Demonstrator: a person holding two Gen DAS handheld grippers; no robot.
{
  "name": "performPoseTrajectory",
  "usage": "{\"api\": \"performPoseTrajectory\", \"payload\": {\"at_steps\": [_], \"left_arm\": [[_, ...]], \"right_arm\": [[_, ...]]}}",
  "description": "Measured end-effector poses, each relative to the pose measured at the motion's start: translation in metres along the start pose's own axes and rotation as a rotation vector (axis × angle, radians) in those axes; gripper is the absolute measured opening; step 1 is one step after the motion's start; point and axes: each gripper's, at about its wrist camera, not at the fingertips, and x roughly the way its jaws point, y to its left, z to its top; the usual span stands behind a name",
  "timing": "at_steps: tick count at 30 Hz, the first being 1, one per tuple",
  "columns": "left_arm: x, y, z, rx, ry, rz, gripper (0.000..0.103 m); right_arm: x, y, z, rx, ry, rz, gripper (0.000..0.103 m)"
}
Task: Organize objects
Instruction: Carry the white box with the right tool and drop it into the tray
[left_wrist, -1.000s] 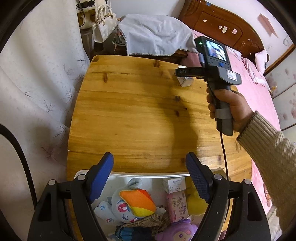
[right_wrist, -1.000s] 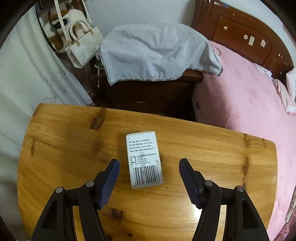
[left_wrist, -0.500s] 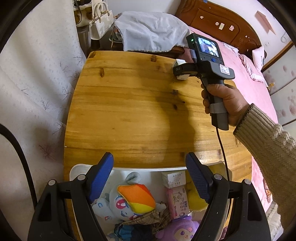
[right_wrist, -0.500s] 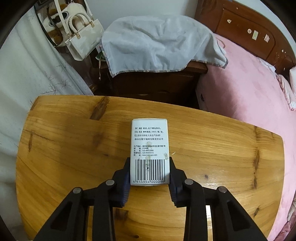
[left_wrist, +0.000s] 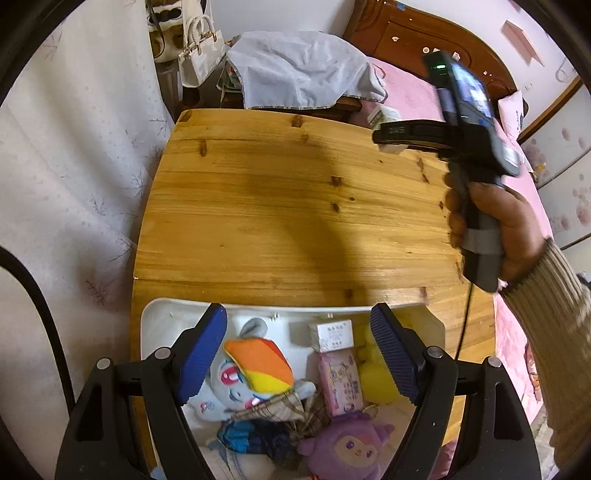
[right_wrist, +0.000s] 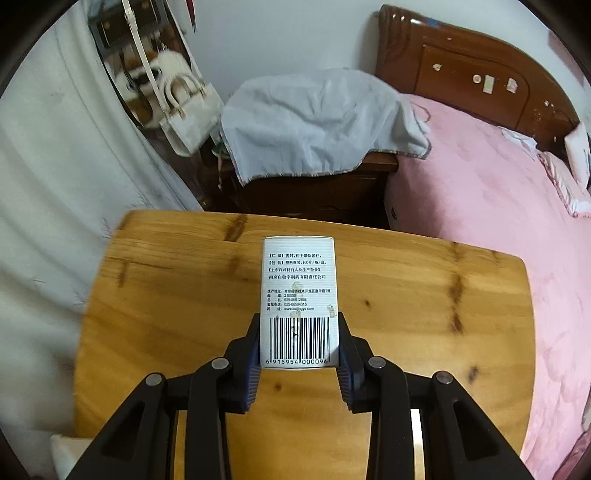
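1. Step in hand, as judged: transfer of one item. A white medicine box (right_wrist: 300, 301) is held by the right gripper (right_wrist: 300, 345) above the wooden counter (right_wrist: 406, 295); the lift appears made and the carry toward the bin not yet completed.
2. Right gripper state: the fingers (right_wrist: 252, 354) are closed on the box, one pad pressed on each long side at the barcode end. The printed face is turned up toward the camera, and the far end of the box projects well past the fingertips.
3. In the left wrist view the same box (left_wrist: 392, 148) is seen only partly, clamped in the right gripper (left_wrist: 397, 134) over the far right part of the counter (left_wrist: 277, 206). Whether any part of it touches the wood cannot be told.
4. Left gripper (left_wrist: 299, 354) state: the fingers (left_wrist: 201, 352) are spread wide and nothing is held. It is poised over the white bin (left_wrist: 155, 321) at the near counter edge.
5. Bin contents noted: a rainbow-maned plush pony (left_wrist: 255, 373), a purple plush (left_wrist: 347, 443), a pink packet (left_wrist: 340, 380), a small white carton (left_wrist: 332, 334), and yellow items that cannot be identified.
6. Next move, as judged: the box is to be carried back toward the bin and lowered into a free gap, likely by the small carton, before the fingers are released. Clearance from the left gripper is required, since it is above the bin opening.
7. Risk noted: the grip is near one end, so the box may pivot if the carry is abrupt.
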Motion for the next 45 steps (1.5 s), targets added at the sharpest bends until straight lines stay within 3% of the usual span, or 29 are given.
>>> {"api": "performPoseTrajectory", "payload": {"at_steps": [13, 20, 25, 33, 45], "left_arm": [[-0.046, -0.023, -0.031, 0.02, -0.058, 0.022, 0.083], [-0.06, -0.025, -0.046, 0.026, -0.084, 0.105, 0.083], [-0.065, -0.024, -0.054, 0.005, -0.076, 0.124, 0.083], [-0.08, -0.029, -0.065, -0.004, -0.14, 0.225, 0.083], [-0.085, -0.023, -0.076, -0.041, -0.137, 0.235, 0.083]], "right_arm": [[-0.155, 0.005, -0.104, 0.007, -0.087, 0.119, 0.035], [-0.205, 0.015, -0.16, 0.002, -0.108, 0.149, 0.035], [-0.224, 0.029, -0.187, -0.029, -0.099, 0.154, 0.035], [-0.241, 0.051, -0.218, -0.106, -0.078, 0.141, 0.035], [-0.228, 0.067, -0.231, -0.174, 0.006, 0.147, 0.035]]}}
